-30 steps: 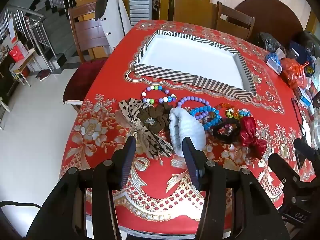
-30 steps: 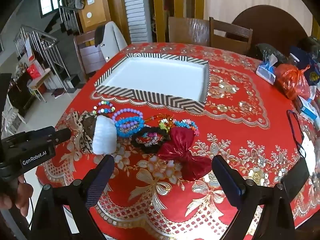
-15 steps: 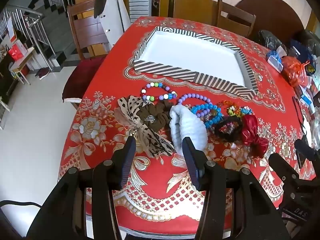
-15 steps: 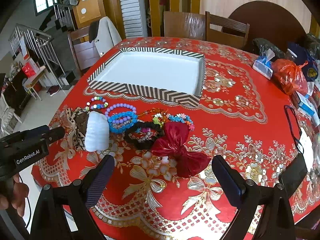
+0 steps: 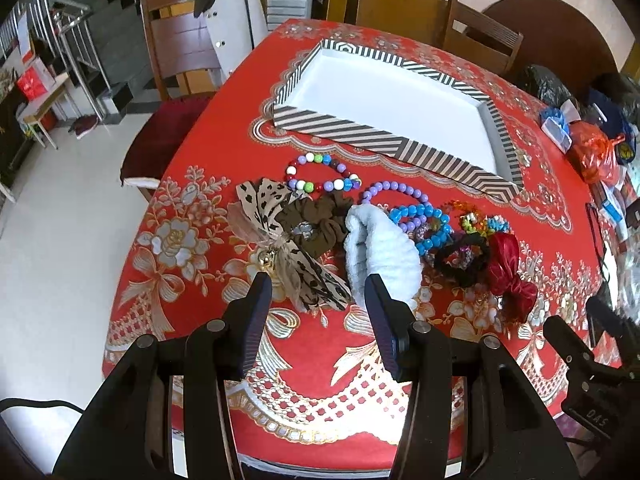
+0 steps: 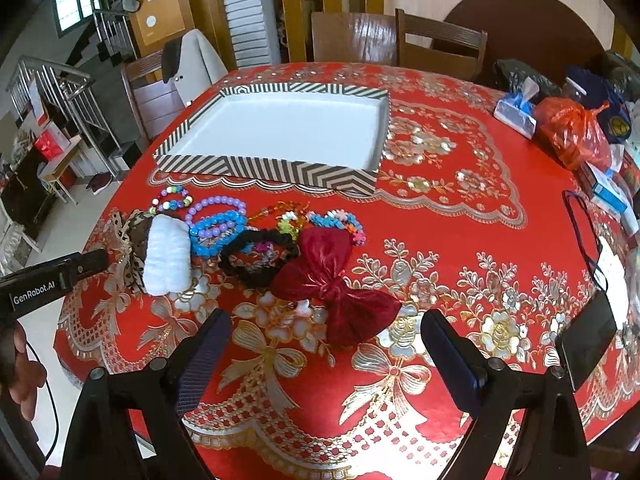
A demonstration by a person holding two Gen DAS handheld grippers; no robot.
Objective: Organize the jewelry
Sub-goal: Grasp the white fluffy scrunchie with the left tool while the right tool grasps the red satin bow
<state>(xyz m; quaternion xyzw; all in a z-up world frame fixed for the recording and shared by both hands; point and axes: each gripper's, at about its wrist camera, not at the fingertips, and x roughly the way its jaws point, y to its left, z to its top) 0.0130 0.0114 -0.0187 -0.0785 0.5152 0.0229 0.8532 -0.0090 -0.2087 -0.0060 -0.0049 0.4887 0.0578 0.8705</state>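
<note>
Crowding white scrunchie (image 5: pixel 380 248): leopard bow (image 5: pixel 280 236), beads (image 5: pixel 420 220)

My tablecloth (image 6: pixel 440 216) red, gold florals; tray (image 6: pixel 280 170) black-white striped; bow (image 6: pixel 332 280) dark red; scrunchie (image 5: pixel 320 220) brown.

White lettering "GenRobot.AI" reads on the black housing of the left gripper (image 6: pixel 52 280), seen at the left edge of the right wrist view; pale embossed "DAS", upside down, on the black body of the right gripper (image 5: pixel 592 376) in the left wrist view; nothing else legible.
</note>
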